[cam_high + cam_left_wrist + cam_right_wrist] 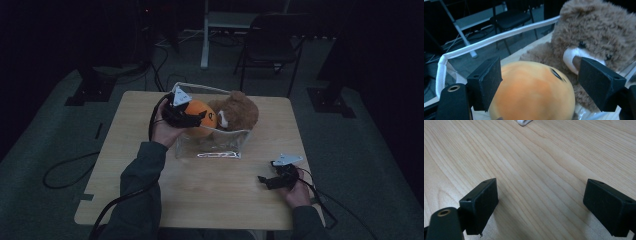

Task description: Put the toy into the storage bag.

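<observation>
Orange plush [534, 92] between left hand-held gripper [539, 82] jaws

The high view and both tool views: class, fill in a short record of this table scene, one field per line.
Surface: wooden table
Container: clear bag with white trim, open at the top
In the bag: brown teddy bear, orange plush ball beside it
Left tool: at the bag, jaws either side of the ball, right pad apart from it
Right tool: open, low over bare wood

Tabletop [536, 157]: pale wood, fine grain, matt. Orange toy [534, 92]: smooth soft plush. Brown bear [599, 27]: shaggy pile. Bag [212, 145]: clear glossy plastic, white cloth-bound rim. Tool pads [480, 205]: matt black.
</observation>
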`<state>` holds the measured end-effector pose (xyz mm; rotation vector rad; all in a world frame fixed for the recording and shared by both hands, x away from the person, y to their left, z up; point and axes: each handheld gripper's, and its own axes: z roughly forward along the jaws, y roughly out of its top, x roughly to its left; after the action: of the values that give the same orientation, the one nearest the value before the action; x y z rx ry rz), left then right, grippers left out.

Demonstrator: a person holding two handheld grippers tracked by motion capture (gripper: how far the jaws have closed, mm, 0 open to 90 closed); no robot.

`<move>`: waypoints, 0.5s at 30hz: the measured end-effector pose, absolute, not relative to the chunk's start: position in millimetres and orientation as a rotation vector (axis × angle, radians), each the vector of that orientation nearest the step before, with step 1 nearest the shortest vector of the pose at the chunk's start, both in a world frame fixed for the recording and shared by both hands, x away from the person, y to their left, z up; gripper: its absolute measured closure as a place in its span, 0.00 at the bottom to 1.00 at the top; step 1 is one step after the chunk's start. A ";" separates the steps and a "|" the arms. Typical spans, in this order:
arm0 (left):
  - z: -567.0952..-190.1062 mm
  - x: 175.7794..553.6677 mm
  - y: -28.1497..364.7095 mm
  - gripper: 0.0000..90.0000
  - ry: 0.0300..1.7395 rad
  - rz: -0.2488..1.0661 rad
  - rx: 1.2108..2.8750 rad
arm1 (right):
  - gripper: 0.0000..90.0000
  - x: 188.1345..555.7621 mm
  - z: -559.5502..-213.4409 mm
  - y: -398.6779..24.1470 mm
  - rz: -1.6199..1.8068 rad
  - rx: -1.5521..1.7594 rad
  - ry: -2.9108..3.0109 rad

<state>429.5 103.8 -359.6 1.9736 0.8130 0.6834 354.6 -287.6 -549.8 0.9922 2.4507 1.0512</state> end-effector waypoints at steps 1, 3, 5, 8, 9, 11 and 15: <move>-360.9 429.6 103.9 0.29 0.821 0.700 1.980 | 0.13 354.6 -549.8 -287.6 1.051 0.992 2.451; -361.9 429.4 104.9 0.36 0.827 0.705 1.974 | 0.13 354.6 -549.8 -287.5 1.051 0.992 2.451; -362.5 428.7 108.3 0.41 0.842 0.702 1.951 | 0.13 354.5 -549.8 -287.5 1.051 0.993 2.450; -360.4 426.8 111.5 0.42 0.843 0.701 1.927 | 0.13 354.2 -549.9 -287.5 1.052 0.993 2.449; -359.3 426.3 112.8 0.42 0.842 0.707 1.927 | 0.13 354.2 -549.8 -287.5 1.052 0.992 2.449; -356.6 425.2 117.1 0.42 0.847 0.712 1.917 | 0.13 353.9 -549.9 -287.4 1.051 0.993 2.448; -354.8 423.5 124.1 0.42 0.860 0.709 1.897 | 0.13 353.7 -549.9 -287.4 1.051 0.991 2.447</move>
<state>423.5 124.1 -354.8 1.8972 0.8598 0.7093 353.7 -287.4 -549.9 0.9912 2.4472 1.0508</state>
